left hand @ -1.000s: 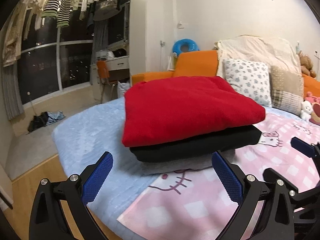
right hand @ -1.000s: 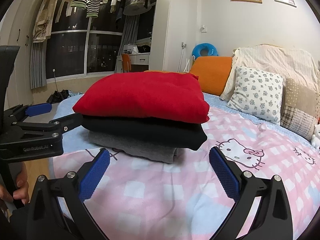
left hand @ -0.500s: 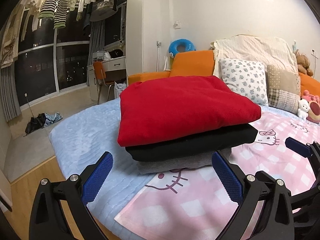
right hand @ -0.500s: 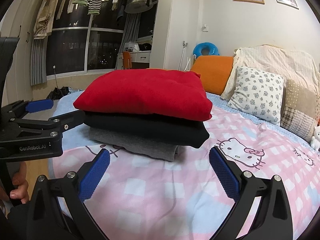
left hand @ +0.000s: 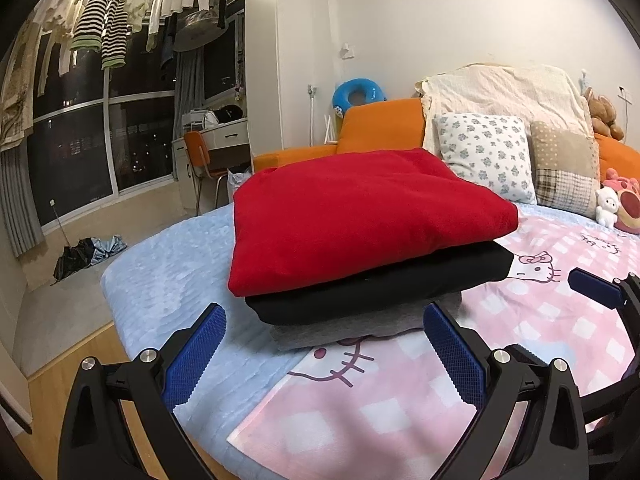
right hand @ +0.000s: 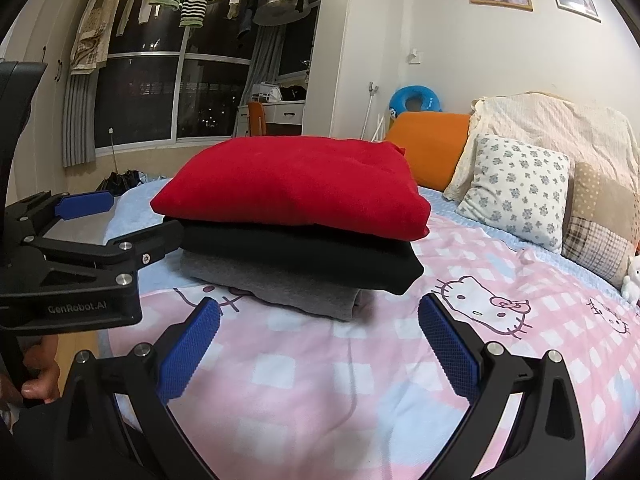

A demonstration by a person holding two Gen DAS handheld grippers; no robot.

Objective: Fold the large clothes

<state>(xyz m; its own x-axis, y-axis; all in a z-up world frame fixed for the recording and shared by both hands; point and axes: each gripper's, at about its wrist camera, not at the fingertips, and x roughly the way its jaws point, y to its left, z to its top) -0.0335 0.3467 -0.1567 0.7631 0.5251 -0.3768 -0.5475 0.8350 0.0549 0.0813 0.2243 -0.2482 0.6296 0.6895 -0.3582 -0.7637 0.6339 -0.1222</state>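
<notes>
Bedding on the bed is carrying a stack: red sweater lying over a black garment and a grey one. Soft and floppy, it is probably asking for support under the bottom edges. Both left tongs and right tongs are gaping wide, holding nothing.

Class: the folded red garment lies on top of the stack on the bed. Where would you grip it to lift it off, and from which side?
Grip the red garment at its thick folded near edge, where it overhangs the black garment below. Probably come in level from the near side with both the open left gripper and the open right gripper, one toward each near corner, so the fold stays flat.
</notes>
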